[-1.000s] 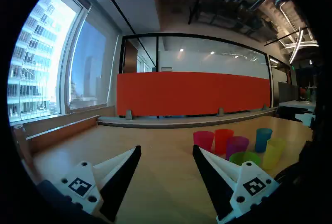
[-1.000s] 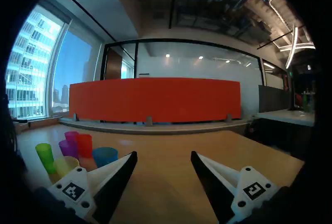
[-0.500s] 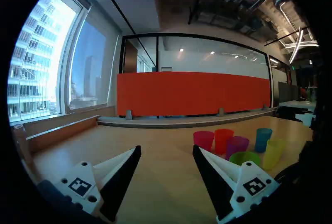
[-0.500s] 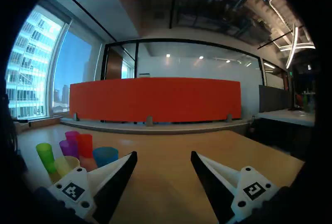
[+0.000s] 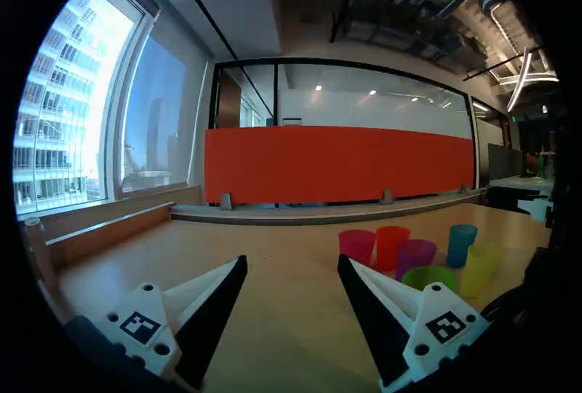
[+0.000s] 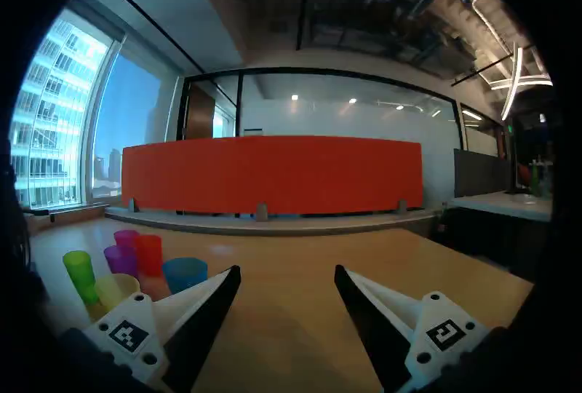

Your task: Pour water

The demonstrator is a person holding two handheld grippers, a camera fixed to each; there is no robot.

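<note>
My left gripper [image 5: 292,262] is wide open and holds nothing; between its fingers I see only the bare wooden surface [image 5: 280,244]. My right gripper [image 6: 286,271] is open in the same way, with nothing in it. Both are low over the surface.

The cups [image 5: 415,255] stand in one tight group, and I take the red cup [image 5: 391,242] as the reference. In the left gripper view, the pink cup [image 5: 356,244] is just beside it on the left. The purple cup [image 5: 416,253] is just in front of it, and the green cup [image 5: 428,276] is nearer to me again. The blue cup [image 5: 461,242] and the yellow cup [image 5: 480,268] are to its right. The red cup is off to the right of my left gripper and off to the left of my right gripper, so I judge the group sits between the two. I cannot tell which cup holds water.

The risk, I think, comes from this crowding. If I close on one cup, a finger may push its neighbour over. A light plastic cup may also bend or slip and spill during the tilt.

As for writing, I find only a square black-and-white marker [image 5: 140,326] on each finger. I can read no brand or label on the cups.
</note>
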